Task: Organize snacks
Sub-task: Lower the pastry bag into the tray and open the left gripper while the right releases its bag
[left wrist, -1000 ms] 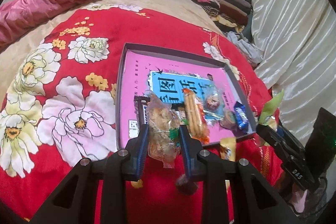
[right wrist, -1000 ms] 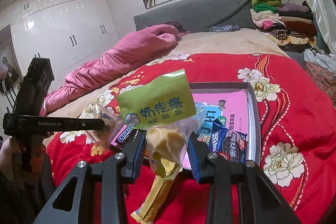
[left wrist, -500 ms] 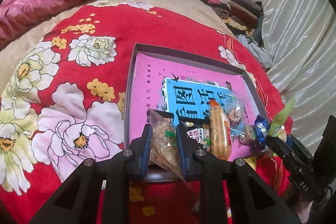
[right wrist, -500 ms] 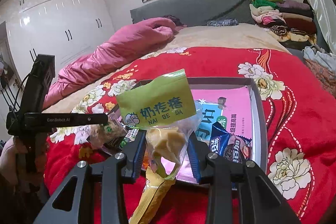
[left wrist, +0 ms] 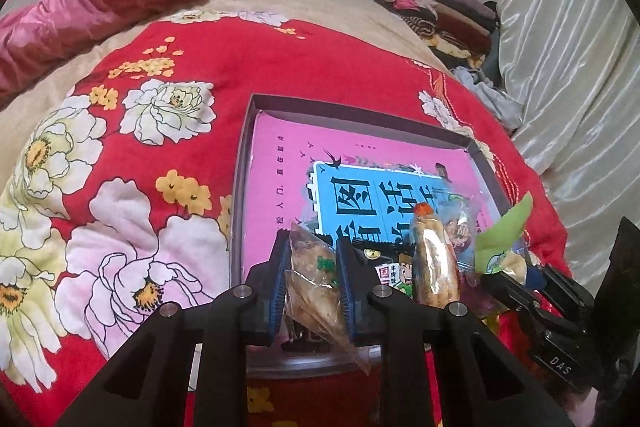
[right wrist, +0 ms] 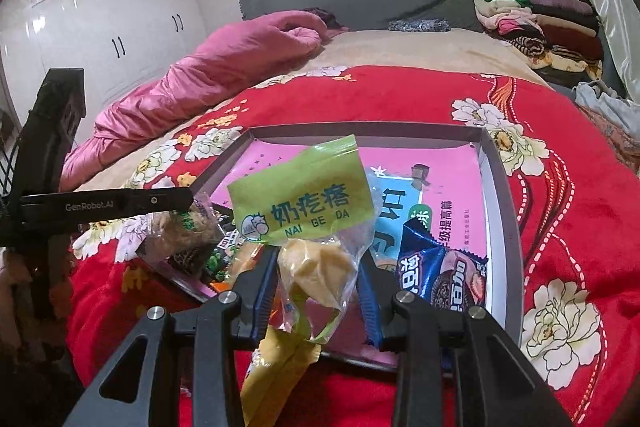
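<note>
Both views are evenly and fairly brightly lit by soft indoor light, with strong colour and only faint shadows inside the tray (left wrist: 486, 167). Glare streaks the glossy wardrobe (right wrist: 104, 27) doors and the satin curtain (left wrist: 572, 75). Fisheye distortion bulges the bed (right wrist: 560, 131) and darkens every corner to black, and detail is slightly soft, most so towards the edges.

My bedspread (left wrist: 248, 75) is bright red with big white and pink peonies and small yellow blossoms. The grey-rimmed tray (right wrist: 500, 203) is lined in hot pink with a sky-blue panel of black characters, and beside the red cover lies a plain rose-pink quilt (right wrist: 224, 67). The packet (right wrist: 316, 227) I hold has a lime-green header over clear film; another wrapper (right wrist: 436, 275) is dark blue.
</note>
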The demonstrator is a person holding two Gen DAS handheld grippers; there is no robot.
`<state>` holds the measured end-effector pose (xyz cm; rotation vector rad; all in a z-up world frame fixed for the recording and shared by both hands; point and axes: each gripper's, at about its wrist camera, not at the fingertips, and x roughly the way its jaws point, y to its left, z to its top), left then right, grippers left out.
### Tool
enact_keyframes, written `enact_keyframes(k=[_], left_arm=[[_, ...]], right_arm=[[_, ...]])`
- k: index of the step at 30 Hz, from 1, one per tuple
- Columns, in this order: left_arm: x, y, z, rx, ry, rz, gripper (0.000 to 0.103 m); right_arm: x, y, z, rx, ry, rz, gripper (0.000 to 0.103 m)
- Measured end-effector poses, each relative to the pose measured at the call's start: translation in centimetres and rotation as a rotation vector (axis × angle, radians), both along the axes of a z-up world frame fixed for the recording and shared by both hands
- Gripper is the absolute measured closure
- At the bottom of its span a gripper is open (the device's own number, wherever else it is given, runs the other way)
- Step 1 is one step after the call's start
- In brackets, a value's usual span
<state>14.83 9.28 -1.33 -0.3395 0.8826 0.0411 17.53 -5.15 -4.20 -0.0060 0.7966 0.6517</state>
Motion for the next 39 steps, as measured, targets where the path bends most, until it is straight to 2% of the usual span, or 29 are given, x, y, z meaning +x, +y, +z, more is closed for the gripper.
enact_keyframes(k=[21, 31, 35, 39], left_arm=[[0.0, 0.1, 0.3, -0.006, 0.009, -0.003, 0.079], [-0.3, 0.1, 0.4, 0.001, 0.008, 0.0, 0.078], [-0.3, 0.3, 0.5, 0.005, 0.008, 0.003, 0.07], [-0.5, 0.3, 0.8, 0.002, 0.003, 0.0, 0.061]], right_arm=[[0.1, 0.1, 0.0, -0.019, -0.028, -0.009, 0.064], [-0.5, 0.3, 0.9, -0.032, -0.077, 0.006, 0.061], [-0.7, 0.2, 1.2, -0.022, -0.085, 0.015, 0.061], [-1.1, 0.1, 1.5, -0.017, -0.097, 0.017, 0.056]])
